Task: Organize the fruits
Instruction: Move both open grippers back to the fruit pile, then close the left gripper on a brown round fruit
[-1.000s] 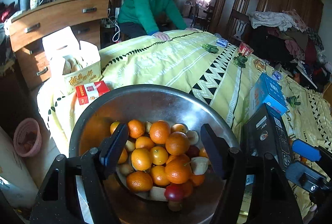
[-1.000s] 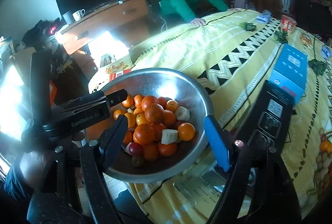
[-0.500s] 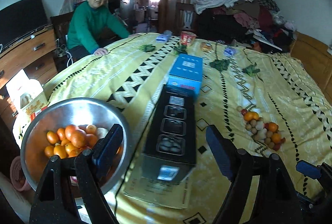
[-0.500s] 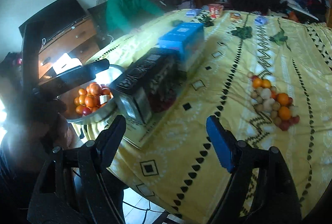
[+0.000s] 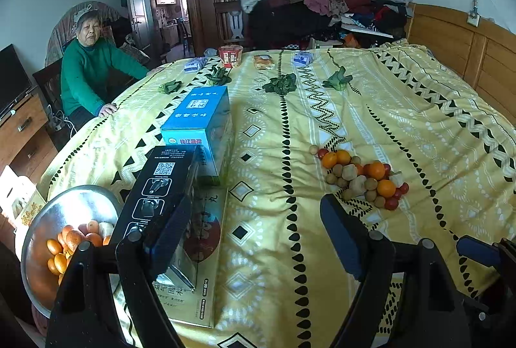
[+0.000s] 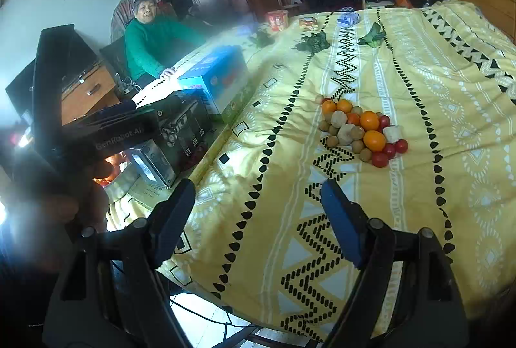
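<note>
Black fingers [image 5: 342, 238] with blue pads [image 6: 338, 219]

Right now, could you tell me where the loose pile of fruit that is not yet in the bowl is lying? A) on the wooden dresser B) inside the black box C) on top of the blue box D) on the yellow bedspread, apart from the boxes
D: the loose fruit pile lies directly on the yellow bedspread, well to the right of the blue box and black box.

Shiny metal bowl [image 5: 64, 206], matt cloth bedspread [image 5: 403, 122], glossy cardboard box [image 5: 200, 115]
</note>
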Demonstrator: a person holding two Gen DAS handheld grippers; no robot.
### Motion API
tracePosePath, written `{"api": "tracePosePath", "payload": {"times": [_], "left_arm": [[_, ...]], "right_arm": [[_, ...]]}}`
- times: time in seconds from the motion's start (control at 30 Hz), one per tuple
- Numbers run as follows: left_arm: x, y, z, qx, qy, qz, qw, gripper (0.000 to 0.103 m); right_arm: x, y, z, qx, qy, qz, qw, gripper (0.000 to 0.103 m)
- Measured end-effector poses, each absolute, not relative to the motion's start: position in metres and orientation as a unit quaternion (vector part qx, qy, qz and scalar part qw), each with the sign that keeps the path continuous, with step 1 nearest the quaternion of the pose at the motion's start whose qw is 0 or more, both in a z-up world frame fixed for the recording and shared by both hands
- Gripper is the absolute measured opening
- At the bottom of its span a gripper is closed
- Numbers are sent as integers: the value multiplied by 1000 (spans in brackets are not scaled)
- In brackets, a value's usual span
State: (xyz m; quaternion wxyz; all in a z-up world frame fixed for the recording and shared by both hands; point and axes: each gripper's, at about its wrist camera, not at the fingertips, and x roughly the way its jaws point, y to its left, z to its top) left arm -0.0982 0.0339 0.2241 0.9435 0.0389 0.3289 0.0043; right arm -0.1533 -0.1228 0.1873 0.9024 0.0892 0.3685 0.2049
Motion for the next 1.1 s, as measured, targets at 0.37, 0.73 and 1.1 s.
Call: {"api": "tracePosePath", "payload": {"times": [0.37, 0.73, 1.1], "left_arm": [[-80, 1, 204, 56, 359, -19, 932, 83], [-28, -39, 117, -12, 455, -156, 877, 35], [73, -79, 54, 28, 468, -224, 854, 24]], "right_arm": [[-154, -155, 170, 125, 374, 199, 897, 81], [-146, -206, 132, 165, 397, 158, 889, 81], [-115, -244, 95, 184, 432, 126, 874, 81]]}}
